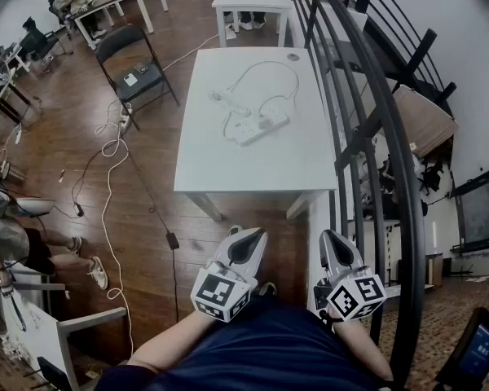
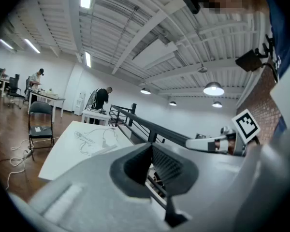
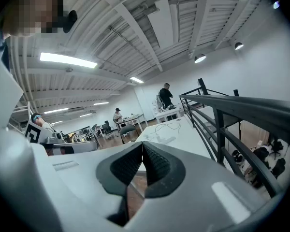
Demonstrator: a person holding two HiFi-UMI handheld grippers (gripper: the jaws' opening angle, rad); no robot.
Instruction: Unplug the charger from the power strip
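Right now my left gripper and right gripper both have their jaws pressed together on nothing, low by my chest. Well ahead, the power strip lies on the white table, with a white cable looping behind it.

The white strip lies flat near the middle of the white tabletop, slanted, its right end farther away. The charger seems to be the bulkier white lump at the strip's near-left end, though it is too small to tell for sure. A thin white cable loops from beside the strip toward the far edge and back.
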